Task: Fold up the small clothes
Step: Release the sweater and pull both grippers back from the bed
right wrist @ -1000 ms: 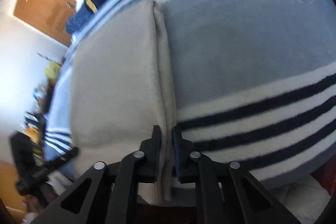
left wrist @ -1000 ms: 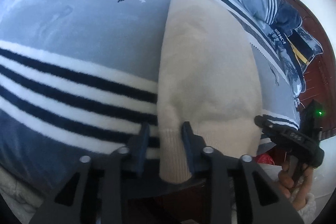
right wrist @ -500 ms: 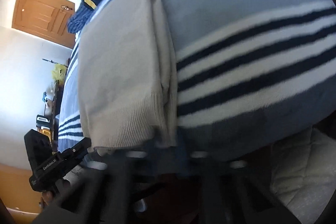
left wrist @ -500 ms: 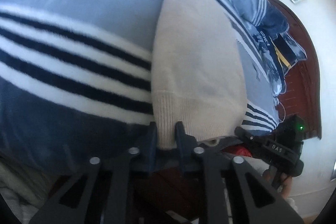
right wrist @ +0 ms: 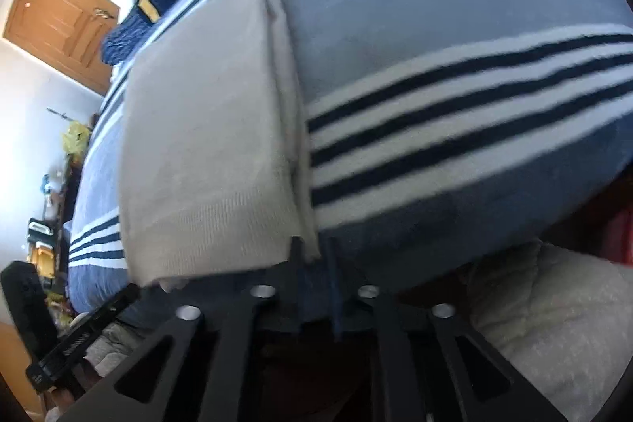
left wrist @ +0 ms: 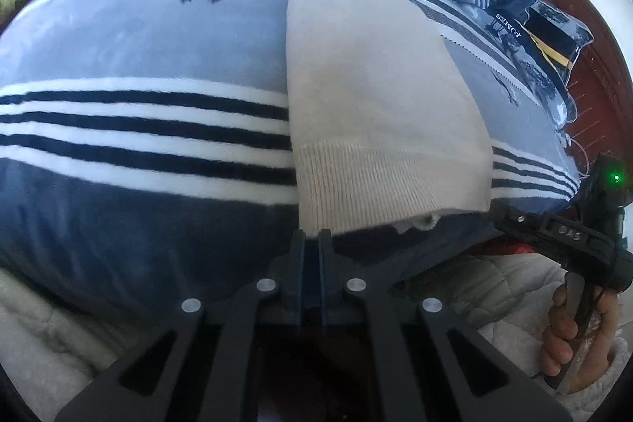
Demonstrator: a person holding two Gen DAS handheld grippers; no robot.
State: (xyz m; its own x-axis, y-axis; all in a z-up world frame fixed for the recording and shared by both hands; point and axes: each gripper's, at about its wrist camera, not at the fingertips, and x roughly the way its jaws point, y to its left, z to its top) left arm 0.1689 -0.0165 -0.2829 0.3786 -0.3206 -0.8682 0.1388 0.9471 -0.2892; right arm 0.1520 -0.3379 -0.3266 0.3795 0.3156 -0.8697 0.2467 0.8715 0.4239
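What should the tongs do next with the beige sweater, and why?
Probably lift the hem and carry it toward the far end. The beige sweater lies in a long narrow strip on the striped blanket, and the left tongs and right tongs each seem to pinch a near hem corner.

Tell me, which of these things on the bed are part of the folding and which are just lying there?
Part of the job:
- folded beige knitted garment with ribbed hem
- left gripper, pinching its near corner
- right gripper, at the other near corner

Just lying about:
- grey, white and navy striped blanket
- blue patterned pillows
- wooden door
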